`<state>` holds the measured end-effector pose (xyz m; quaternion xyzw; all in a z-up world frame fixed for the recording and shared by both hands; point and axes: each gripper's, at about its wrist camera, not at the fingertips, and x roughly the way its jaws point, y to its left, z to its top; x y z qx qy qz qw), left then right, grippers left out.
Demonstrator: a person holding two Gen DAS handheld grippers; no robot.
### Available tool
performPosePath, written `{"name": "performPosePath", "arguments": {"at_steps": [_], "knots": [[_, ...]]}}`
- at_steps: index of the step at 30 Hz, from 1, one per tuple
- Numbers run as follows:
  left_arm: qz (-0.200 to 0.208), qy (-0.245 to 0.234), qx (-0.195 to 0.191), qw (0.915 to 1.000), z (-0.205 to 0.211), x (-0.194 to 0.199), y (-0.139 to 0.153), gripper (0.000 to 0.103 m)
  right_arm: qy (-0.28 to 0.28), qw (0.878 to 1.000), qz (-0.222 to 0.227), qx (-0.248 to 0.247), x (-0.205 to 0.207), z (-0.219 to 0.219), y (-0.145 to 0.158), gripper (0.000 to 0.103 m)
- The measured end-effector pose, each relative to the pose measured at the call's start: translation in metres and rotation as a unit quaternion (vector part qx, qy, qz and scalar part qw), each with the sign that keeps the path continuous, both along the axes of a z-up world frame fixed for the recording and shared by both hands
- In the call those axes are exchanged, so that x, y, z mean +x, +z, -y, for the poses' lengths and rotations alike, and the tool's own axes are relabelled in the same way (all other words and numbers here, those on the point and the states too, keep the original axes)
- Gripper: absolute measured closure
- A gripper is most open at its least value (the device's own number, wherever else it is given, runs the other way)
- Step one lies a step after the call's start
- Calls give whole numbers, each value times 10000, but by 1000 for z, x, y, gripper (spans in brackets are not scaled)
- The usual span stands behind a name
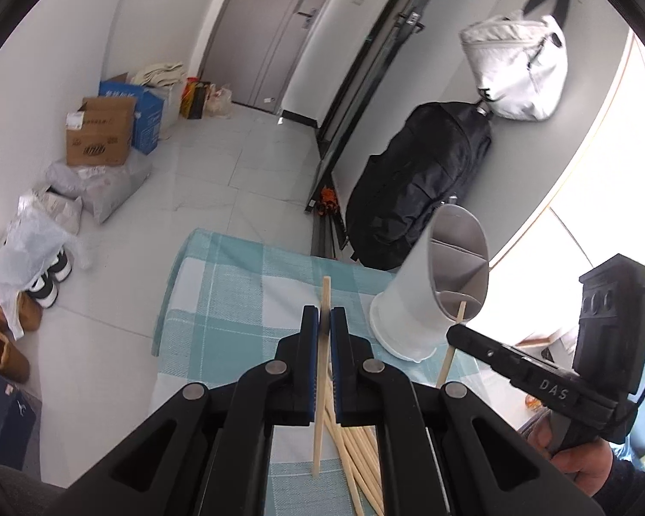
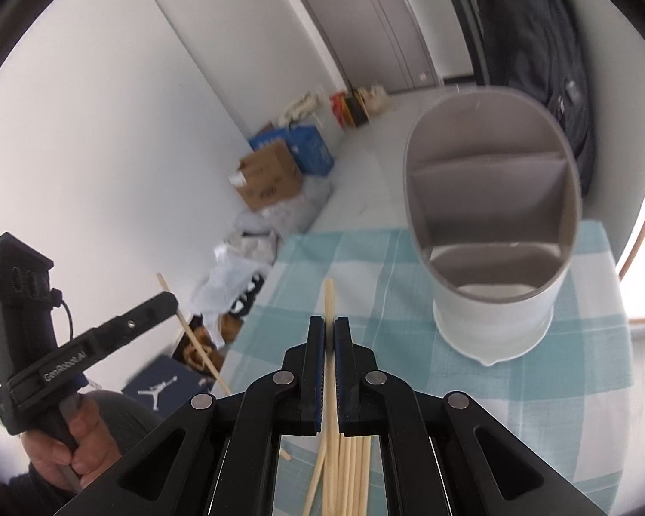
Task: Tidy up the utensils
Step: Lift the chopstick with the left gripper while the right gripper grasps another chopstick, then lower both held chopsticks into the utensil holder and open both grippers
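Left wrist view has the left gripper at lower centre, its fingers pressed together on a single chopstick that stands nearly upright in the frame, its tip rising above the fingertips. Below it, at the bottom of the frame, a loose pile of chopsticks lies on the checked tablecloth. To the right of centre sits the white holder, standing on the cloth with its grey divided inside showing; no chopstick can be seen in the compartments that show. At the right edge the right gripper is closed on another chopstick, close in front of the holder's mouth. In the right wrist view the right gripper is clamped on what looks like a pair of sticks at centre, with the holder at upper right and the left gripper at far left. By this reading the sorting has barely begun: both hands carry sticks, nothing is yet in the holder, and most of the pile remains on the cloth.
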<state>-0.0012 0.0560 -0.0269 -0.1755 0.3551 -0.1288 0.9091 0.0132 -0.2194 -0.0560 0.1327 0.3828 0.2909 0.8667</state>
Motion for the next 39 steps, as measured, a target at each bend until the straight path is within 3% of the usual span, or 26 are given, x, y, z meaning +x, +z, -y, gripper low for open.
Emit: {"name": "performPosePath", "arguments": {"at_steps": [6, 17, 28, 39], "knots": [[67, -220, 311, 9993, 23, -2, 13, 102, -204, 9985, 429, 282, -20, 21, 16, 100], [310, -530, 638, 9961, 61, 3, 59, 102, -592, 9885, 1300, 491, -16, 53, 64, 100], [440, -747, 588, 9945, 91, 34, 127, 102, -1015, 9698, 2130, 617, 14, 95, 128, 100], [893, -650, 358, 9932, 103, 74, 172, 102, -1252, 9574, 2539, 564, 70, 107, 150, 100]]}}
